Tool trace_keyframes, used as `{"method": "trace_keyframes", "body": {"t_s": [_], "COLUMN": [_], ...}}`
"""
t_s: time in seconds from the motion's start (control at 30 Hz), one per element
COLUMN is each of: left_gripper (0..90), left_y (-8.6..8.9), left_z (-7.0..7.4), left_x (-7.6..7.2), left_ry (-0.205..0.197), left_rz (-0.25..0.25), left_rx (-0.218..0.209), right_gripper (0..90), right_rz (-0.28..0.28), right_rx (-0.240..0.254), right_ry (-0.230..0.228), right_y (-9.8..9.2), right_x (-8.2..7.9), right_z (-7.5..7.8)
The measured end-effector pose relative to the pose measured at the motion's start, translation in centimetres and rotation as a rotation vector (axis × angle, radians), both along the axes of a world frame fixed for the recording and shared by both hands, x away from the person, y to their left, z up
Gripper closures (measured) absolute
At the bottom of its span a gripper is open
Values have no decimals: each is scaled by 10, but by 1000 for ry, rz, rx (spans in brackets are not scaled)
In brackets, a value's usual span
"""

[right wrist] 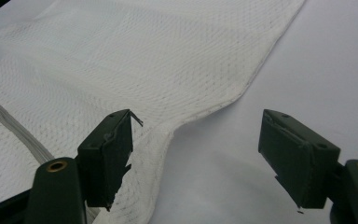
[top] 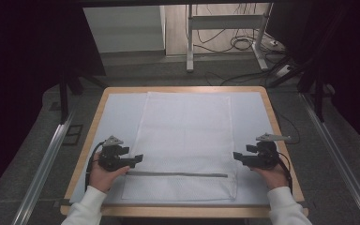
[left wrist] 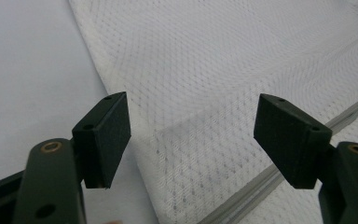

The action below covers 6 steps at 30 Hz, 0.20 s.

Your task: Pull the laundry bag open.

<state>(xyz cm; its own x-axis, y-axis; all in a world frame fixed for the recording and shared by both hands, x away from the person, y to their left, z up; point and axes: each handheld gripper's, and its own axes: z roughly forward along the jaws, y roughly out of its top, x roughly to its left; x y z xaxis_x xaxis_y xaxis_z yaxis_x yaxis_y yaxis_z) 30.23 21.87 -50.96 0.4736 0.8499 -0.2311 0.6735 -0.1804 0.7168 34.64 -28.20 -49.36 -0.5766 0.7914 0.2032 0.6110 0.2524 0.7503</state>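
Left hand: enters the high view at 7 o'clock, white sleeve at the wrist, wrapped round the gripper body.
Left gripper: lies low over the table at about 8 o'clock of the mesh bag, pointing toward 3 o'clock. Jaws spread wide, nothing pinched; in the left gripper view the bag's edge lies under the gap, with no pad pressing on it.
Table: wooden rim, top covered by a pale blue mat that takes up nearly the whole surface.
Mesh bag: white netted cloth, spread flat at the middle of the mat, long side running from 12 to 6 o'clock. In the left gripper view its hem crosses from 11 toward 6 o'clock; in the right gripper view its hem curves in just beside the left-hand jaw.
Zip: grey strip across the bag near its 6 o'clock end, running from 9 to 3 o'clock between the two grippers.
Right gripper: at about 4 o'clock of the bag, just beside its edge, pointing toward 9 o'clock. Jaws spread wide, nothing between them; in the right gripper view bare mat lies under the gap.
Right hand: enters at 5 o'clock, white sleeve, holding the gripper body.
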Motion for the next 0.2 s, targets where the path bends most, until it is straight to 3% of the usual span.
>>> {"method": "trace_keyframes", "body": {"t_s": [0.2], "left_gripper": [273], "left_y": [5], "left_z": [-1], "left_x": [1], "left_ry": [3], "left_rz": [23], "left_rx": [-11], "right_gripper": [257], "right_rz": [22], "right_rx": [8], "right_ry": [-2], "right_y": [4], "right_x": [2], "right_z": [-5]}}
